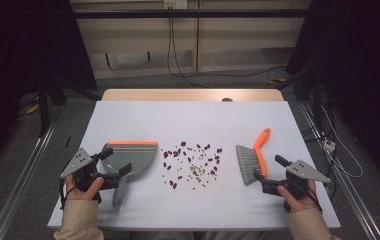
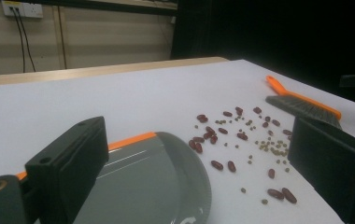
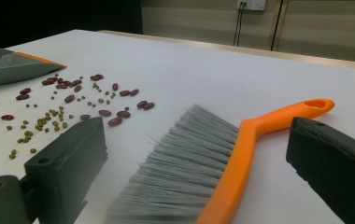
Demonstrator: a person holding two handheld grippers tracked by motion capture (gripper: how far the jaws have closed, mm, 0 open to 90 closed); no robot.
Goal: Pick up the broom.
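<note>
Now, left gripper [image 1: 112,167]: jaws apart over dustpan [image 1: 133,157], nothing held.
Right gripper [image 1: 264,181]: jaws apart astride brush [image 1: 252,161].
Risk: a clumsy grab could flick beans [image 1: 193,162] across table [image 1: 188,117].

lab | black curtains [image 1: 363,60] | metal frame rails [image 1: 20,185] | loose floor cables [image 1: 188,75]

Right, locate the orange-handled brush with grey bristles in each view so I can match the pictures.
High view: the orange-handled brush with grey bristles lies right of centre, just ahead of the right gripper.
Left gripper view: far right, beyond the beans.
Right gripper view: centre foreground, between the open jaws, bristles towards the camera.
Shared landmark: the scattered red and green beans.
</note>
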